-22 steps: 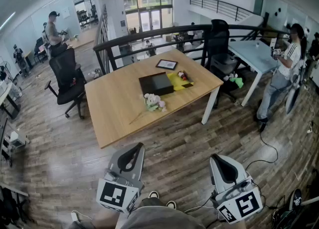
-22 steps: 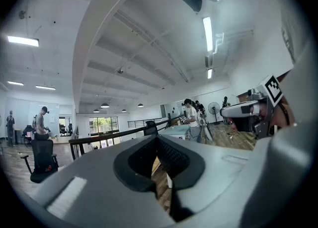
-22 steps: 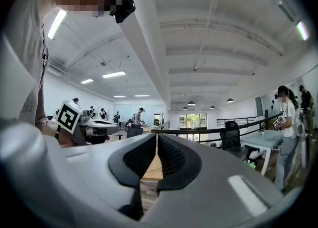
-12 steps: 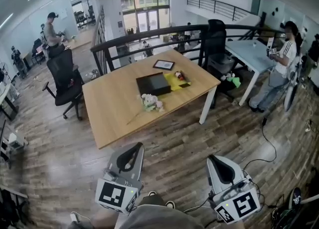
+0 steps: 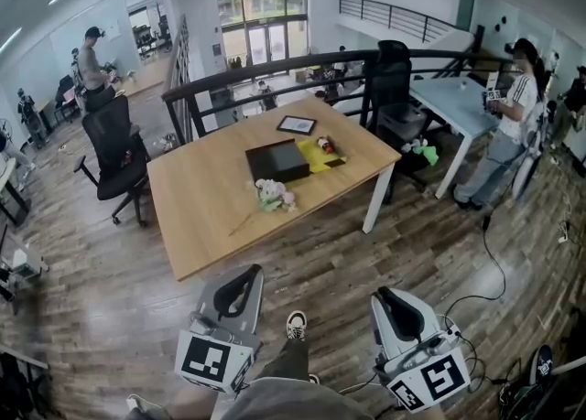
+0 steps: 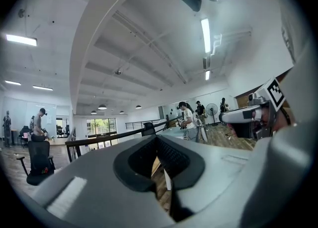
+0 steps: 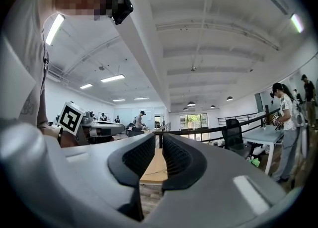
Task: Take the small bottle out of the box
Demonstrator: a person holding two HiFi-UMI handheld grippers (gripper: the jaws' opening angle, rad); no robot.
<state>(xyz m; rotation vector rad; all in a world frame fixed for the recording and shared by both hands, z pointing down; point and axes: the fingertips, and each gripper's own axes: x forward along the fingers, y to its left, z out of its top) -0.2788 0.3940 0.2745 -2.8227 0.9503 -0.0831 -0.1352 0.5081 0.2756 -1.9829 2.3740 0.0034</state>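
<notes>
A flat black box (image 5: 276,161) lies on the wooden table (image 5: 206,217) far ahead, with a yellow open part (image 5: 323,155) against its right side. On the yellow part sits a small red and white thing (image 5: 324,144), too small to name. Both grippers hang low by my body, well short of the table. The left gripper (image 5: 249,268) is shut with nothing between its jaws, and it looks the same in its own view (image 6: 158,140). The right gripper (image 5: 379,294) is shut and empty as well, pointing level at the table edge (image 7: 160,137).
A bunch of pale flowers (image 5: 271,195) and a framed picture (image 5: 297,124) also lie on the table. A black office chair (image 5: 114,148) stands at its left and another chair (image 5: 396,80) at the back right. A person (image 5: 508,125) stands at the right. Wooden floor separates me from the table.
The table has drawn a little nearer and shifted slightly left in the head view. My shoe has come forward between the grippers. Both grippers keep their places and stay shut.
</notes>
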